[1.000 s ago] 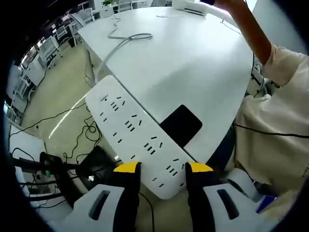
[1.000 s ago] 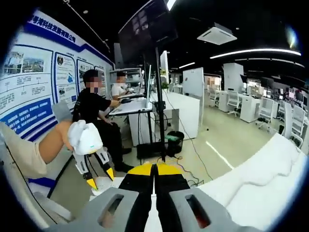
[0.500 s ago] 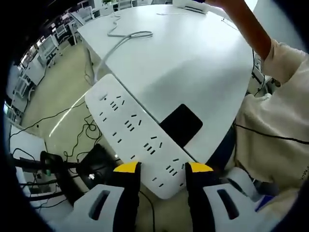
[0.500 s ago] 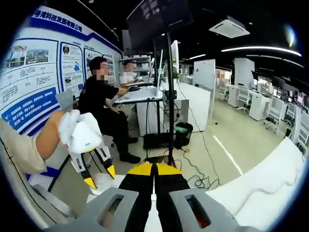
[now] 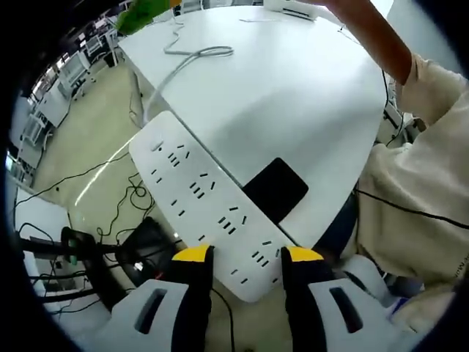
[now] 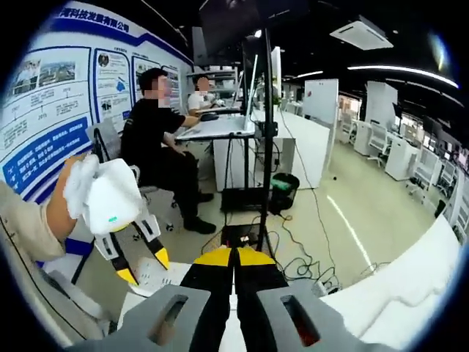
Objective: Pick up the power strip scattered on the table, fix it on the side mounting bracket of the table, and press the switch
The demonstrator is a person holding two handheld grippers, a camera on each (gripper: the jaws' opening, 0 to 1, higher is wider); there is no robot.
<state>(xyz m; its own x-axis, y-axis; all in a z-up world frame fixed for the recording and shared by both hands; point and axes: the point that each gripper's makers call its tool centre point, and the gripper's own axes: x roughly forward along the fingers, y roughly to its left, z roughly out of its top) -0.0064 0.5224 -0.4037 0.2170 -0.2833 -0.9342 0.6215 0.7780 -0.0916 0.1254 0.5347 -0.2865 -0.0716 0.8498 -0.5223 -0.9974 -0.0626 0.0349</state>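
A long white power strip (image 5: 198, 198) runs along the edge of the white table (image 5: 293, 95). Its near end sits between the yellow-tipped jaws of my left gripper (image 5: 248, 255), which is shut on it. A black rectangular plate (image 5: 275, 189) lies at the table edge, right beside the strip. The strip's white cable (image 5: 192, 59) loops across the far tabletop. My right gripper (image 6: 236, 254) is held up in the air, shut with nothing between its jaws. At the left of the right gripper view, a gloved hand holds the left gripper (image 6: 143, 267) on the power strip (image 6: 157, 279).
A person's arm and pale sleeve (image 5: 432, 169) reach over the table's right side. Cables and a dark base (image 5: 139, 249) lie on the floor below the strip. Two people (image 6: 157, 147) sit at a desk, a monitor pole (image 6: 265, 139) stands ahead, and a white table surface (image 6: 396, 293) lies low right.
The right gripper view has swung, so the left gripper now shows lower and further left. The strip stays held in the left jaws. A green object has come in at the top left.
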